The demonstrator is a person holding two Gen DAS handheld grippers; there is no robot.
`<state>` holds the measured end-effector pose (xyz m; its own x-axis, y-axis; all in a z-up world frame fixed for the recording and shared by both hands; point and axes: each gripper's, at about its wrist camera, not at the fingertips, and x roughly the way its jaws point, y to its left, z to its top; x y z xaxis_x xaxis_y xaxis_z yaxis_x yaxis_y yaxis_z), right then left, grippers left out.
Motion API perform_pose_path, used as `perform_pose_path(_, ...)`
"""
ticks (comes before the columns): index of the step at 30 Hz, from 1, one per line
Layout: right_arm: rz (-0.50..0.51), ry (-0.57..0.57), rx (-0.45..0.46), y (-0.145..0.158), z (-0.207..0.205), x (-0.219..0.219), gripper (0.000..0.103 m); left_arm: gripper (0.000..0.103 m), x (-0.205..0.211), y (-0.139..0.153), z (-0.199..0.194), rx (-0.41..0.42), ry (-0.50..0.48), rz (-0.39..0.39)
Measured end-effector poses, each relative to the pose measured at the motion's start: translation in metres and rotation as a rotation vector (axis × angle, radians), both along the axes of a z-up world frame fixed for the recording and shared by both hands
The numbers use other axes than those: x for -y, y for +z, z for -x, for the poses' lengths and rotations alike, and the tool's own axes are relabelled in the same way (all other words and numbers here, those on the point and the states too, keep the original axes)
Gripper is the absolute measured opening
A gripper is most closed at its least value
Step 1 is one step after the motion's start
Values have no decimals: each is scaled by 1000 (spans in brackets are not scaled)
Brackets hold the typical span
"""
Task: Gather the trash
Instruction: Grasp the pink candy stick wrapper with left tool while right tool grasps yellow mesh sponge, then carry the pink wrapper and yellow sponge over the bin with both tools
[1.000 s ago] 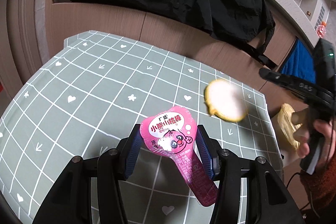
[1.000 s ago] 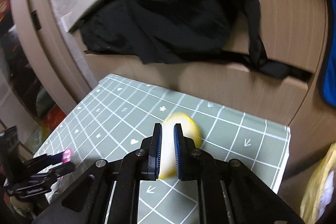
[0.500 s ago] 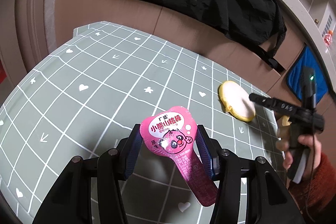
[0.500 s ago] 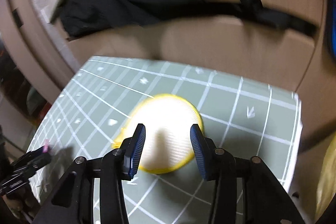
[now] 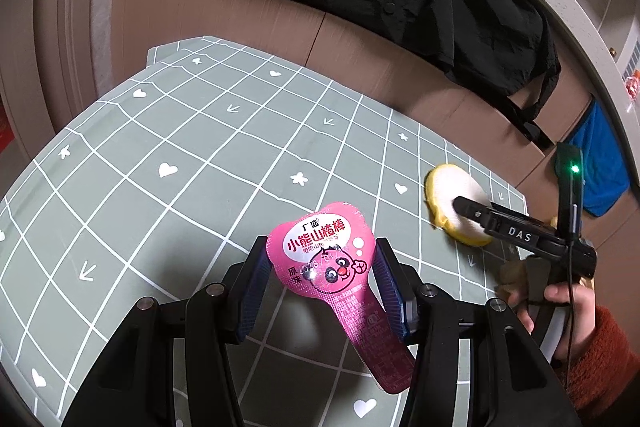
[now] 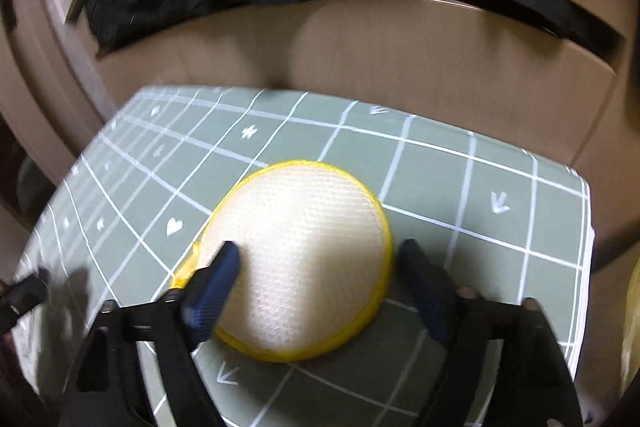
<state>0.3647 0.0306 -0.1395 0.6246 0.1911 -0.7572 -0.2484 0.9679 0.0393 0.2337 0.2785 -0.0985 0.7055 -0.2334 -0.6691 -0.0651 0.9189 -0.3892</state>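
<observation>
A pink snack wrapper (image 5: 334, 267) is held pinched between the blue pads of the left gripper (image 5: 320, 287), just above the green grid-patterned tablecloth (image 5: 180, 155). Farther off, near the table's far right corner, a round white pad with a yellow rim (image 6: 308, 259) lies flat, straddled by the wide-open, empty right gripper (image 6: 320, 267). The step in hand is judged to be its pickup, so closing on the rim is called for next.

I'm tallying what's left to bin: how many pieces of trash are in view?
2. The pink snack wrapper sits between the left gripper fingers; the yellow-rimmed white pad lies on the green grid tablecloth, the open right gripper around it. More may lie out of view.
</observation>
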Motion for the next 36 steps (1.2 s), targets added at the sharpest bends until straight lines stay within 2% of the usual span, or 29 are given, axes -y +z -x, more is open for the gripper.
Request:
perform_pose_path(4,20,31,-63,-1,-10,-8,101,52,0,0,0,-2,1,3)
perform_pose_path(6,35,47,-82,0,-11,-10,101,52,1,0,0,-1,1,6)
perform_pose_path(8,33,47,-69,2,-7,-7,91,52,3,1,1,3,0,7)
perform_pose_path(9,24,60,-58,4,-3,-6,70,52,3,1,2,4,0,7)
perform_pose_path(10,15,68,-55,6,0,-6,54,52,3,2,2,4,-1,6)
perform_pose_path(11,11,70,-55,8,2,-4,46,52,4,2,1,4,-3,6)
perform_pose_path(12,-6,84,-55,12,5,-2,25,52,5,3,2,5,-6,8)
perform_pose_path(13,-22,96,-52,16,8,1,18,52,6,4,3,8,-7,7)
perform_pose_path(16,-55,113,6,39,21,11,15,52,8,7,6,20,-9,0)
perform_pose_path(20,-26,151,105,72,44,17,14,52,16,14,6,38,-22,-7)
perform_pose_path(26,27,158,191,93,72,26,13,52,44,25,0,73,-78,-21)
perform_pose_path(30,162,147,277,99,86,23,13,52,62,30,0,93,-117,-37)
perform_pose_path(36,345,144,299,88,91,21,13,52,63,23,0,72,-109,-32)
